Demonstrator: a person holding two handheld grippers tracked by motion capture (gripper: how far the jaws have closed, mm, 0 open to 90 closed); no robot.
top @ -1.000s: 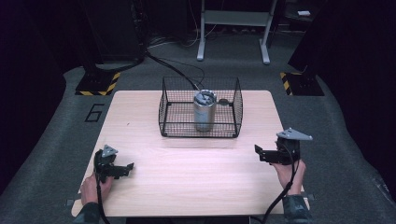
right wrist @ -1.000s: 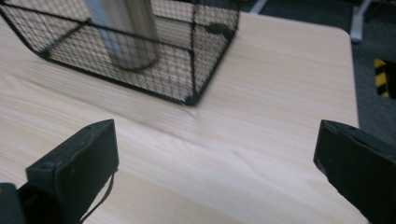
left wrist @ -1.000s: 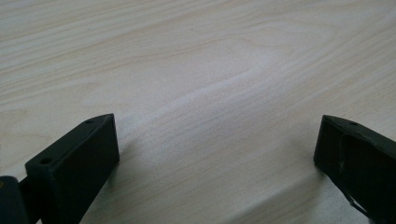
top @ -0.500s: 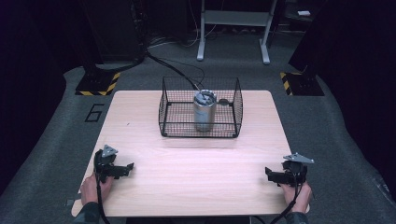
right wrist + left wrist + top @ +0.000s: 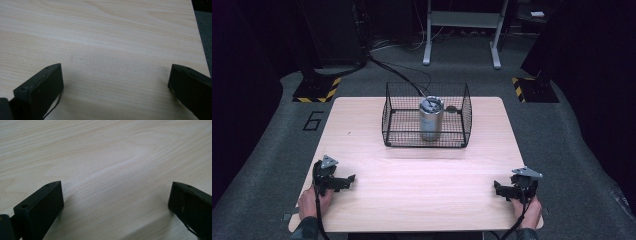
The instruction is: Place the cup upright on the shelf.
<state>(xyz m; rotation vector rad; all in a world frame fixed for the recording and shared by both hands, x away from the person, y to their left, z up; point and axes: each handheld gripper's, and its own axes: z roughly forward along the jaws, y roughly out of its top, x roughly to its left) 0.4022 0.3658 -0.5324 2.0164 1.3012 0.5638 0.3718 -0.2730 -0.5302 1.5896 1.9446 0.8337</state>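
A silver metal can (image 5: 430, 118) stands upright inside a black wire basket (image 5: 397, 125) at the far middle of the wooden table (image 5: 422, 170). My left gripper (image 5: 344, 183) rests near the table's front left corner, open, with nothing between its jaws. At the front right corner my right gripper (image 5: 500, 190) lies low on the wood, also open and empty. In the left gripper view the left gripper (image 5: 116, 202) has bare wood between its jaws. The right gripper (image 5: 116, 82) in its own view shows the same.
Beyond the table the floor is grey carpet, with yellow-black striped bases (image 5: 317, 90) left and right, a white metal stand (image 5: 462, 30) at the back and a cable (image 5: 397, 70) running to the basket. The table's right edge (image 5: 200, 50) lies close to my right gripper.
My right gripper has come down and back toward the front right corner of the table, from raised mid-right to resting low. The left gripper, the can and the basket have not moved.
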